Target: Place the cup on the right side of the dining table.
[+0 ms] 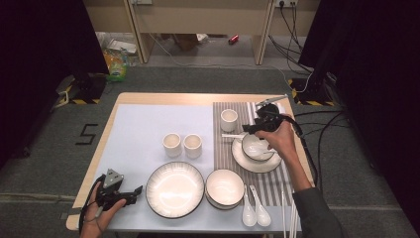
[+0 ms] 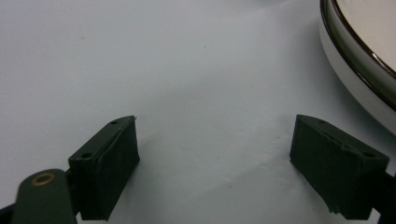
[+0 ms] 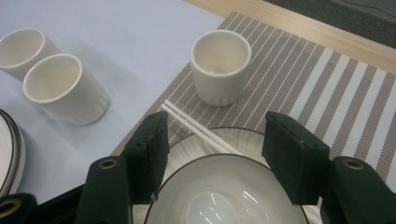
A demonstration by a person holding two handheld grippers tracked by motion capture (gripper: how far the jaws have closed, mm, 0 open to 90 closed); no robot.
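right tongs (image 3: pixel 217 154) open above bowl (image 3: pixel 224 196), chopsticks (image 3: pixel 196 127) beyond.

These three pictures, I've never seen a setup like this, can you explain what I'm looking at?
A person sits at a table holding a hand-held black claw in each hand. The high view looks down from above: the left claw rests near the table's front edge, and the right claw hovers over a white bowl that sits on a white saucer on a striped brown placemat.

The other two pictures come from cameras riding on the claws. The left one shows open jaws over the pale blue cloth, beside a large dark-rimmed white plate. The right one shows open jaws above the bowl, with white chopsticks and a small white ribbed cup beyond. Neither claw holds anything.
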